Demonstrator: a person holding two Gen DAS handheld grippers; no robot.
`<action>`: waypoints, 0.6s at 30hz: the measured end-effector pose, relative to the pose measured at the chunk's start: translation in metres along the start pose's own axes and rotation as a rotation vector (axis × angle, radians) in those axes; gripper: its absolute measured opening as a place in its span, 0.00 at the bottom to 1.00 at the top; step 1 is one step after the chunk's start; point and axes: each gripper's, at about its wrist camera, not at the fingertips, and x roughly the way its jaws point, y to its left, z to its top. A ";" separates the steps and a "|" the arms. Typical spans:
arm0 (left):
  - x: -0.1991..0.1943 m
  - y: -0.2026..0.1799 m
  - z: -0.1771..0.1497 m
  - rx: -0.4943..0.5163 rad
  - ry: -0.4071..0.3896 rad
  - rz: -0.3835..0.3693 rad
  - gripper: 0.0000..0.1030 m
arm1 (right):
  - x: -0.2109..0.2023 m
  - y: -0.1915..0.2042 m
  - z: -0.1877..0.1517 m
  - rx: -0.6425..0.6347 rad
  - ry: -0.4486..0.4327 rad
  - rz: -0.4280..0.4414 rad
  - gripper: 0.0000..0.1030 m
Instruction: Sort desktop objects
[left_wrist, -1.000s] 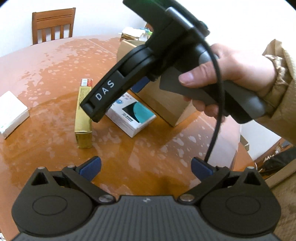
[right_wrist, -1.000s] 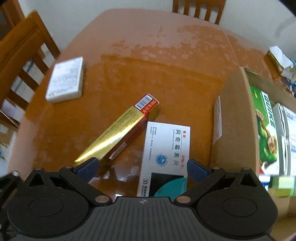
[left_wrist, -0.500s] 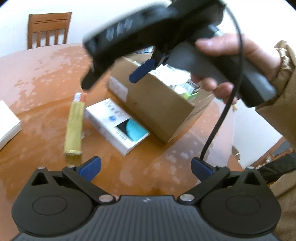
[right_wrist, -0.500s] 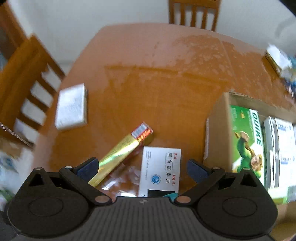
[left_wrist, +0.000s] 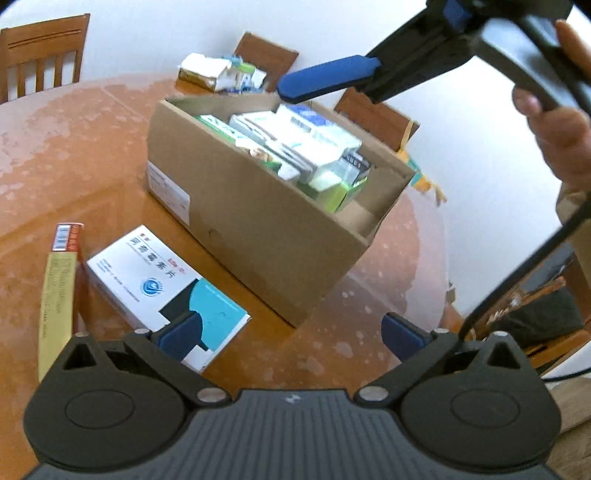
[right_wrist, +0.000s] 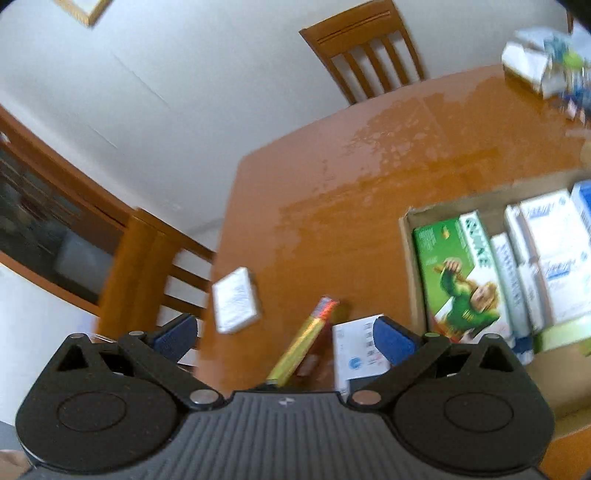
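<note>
left gripper (left_wrist: 290, 330) hanging spread, empty | right gripper (right_wrist: 284, 341) spread too, hovering high | white-and-teal medicine box (left_wrist: 166, 291) lying beside open brown cardboard box (left_wrist: 266, 221) | blurry view, probably risking clipping the long gold carton (left_wrist: 59, 295)

Gold carton (left_wrist: 59, 291), brown cardboard box (left_wrist: 266, 221)
</note>
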 end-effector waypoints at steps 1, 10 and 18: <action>0.000 -0.004 -0.002 0.009 0.017 0.005 1.00 | 0.004 -0.004 -0.003 0.025 0.014 0.020 1.00; -0.032 -0.003 -0.063 -0.027 0.173 0.070 1.00 | 0.079 0.040 -0.048 -0.212 0.079 -0.234 1.00; -0.067 0.021 -0.090 -0.073 0.192 0.144 1.00 | 0.127 0.047 -0.093 -0.454 0.127 -0.513 1.00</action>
